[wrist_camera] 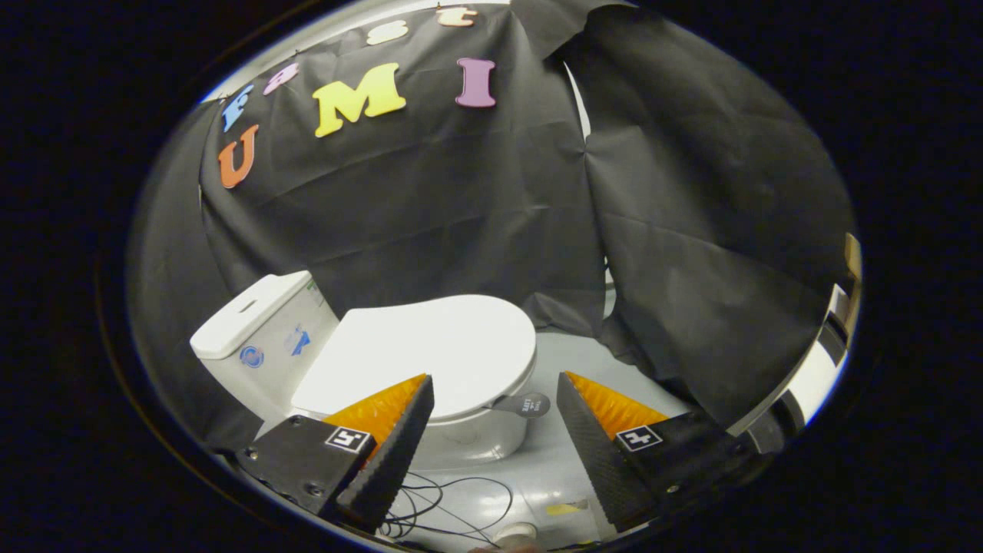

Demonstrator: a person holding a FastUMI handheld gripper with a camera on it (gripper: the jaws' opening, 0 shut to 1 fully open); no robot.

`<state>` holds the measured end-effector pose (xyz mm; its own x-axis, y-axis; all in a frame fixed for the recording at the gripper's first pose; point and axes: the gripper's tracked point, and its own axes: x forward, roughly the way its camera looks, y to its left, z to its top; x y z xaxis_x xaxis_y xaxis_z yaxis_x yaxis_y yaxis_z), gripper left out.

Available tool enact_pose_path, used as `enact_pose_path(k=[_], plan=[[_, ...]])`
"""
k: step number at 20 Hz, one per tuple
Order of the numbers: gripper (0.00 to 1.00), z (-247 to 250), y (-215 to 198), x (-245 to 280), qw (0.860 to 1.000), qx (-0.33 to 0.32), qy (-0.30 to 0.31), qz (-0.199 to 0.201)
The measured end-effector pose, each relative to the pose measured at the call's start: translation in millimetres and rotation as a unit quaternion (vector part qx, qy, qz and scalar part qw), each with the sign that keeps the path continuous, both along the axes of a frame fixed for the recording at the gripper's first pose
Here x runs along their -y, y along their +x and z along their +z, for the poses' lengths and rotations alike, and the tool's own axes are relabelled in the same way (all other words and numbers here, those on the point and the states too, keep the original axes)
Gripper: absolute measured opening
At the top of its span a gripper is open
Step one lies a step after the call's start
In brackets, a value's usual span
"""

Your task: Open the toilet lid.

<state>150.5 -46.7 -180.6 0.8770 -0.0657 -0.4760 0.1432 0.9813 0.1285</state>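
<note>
The gripper (495, 388) hangs with its two fingers spread wide and nothing between them; each finger (388, 453) shows a dark ribbed pad, an orange backing and one small black-and-white square marker, two markers in all. Neither finger touches anything. The left fingertip overlaps the near edge of the toilet lid (430, 349) in the view, though it seems to float in front of it rather than rest on it; depth is hard to judge through this lens. The lid is one white oval, lying flat and closed on one small white toilet (468, 442), which stands just ahead of the fingers and a little to the left of the gap between them. One small grey tab (530, 405) sticks out from under the lid's front edge, in the open space between the two fingertips. Behind the lid rises one white cistern (257, 338), with two bluish stickers on its side and a slot in its top. On the pale floor (564, 361) below the bowl lie a few thin black cables (445, 499) in loose loops, with one scrap of yellow tape (566, 508) near the right finger. Black cloth (476, 215) hangs behind and to the right of the toilet.
</note>
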Motion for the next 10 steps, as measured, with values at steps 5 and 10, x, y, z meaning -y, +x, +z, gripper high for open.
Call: enact_pose_path(k=[5,10], plan=[[1.00,-44.3,22.4,13.0,0.998,-0.065,0.024,0.006],[1.00,-78.8,38.3,29.3,0.991,-0.122,0.048,0.011]])
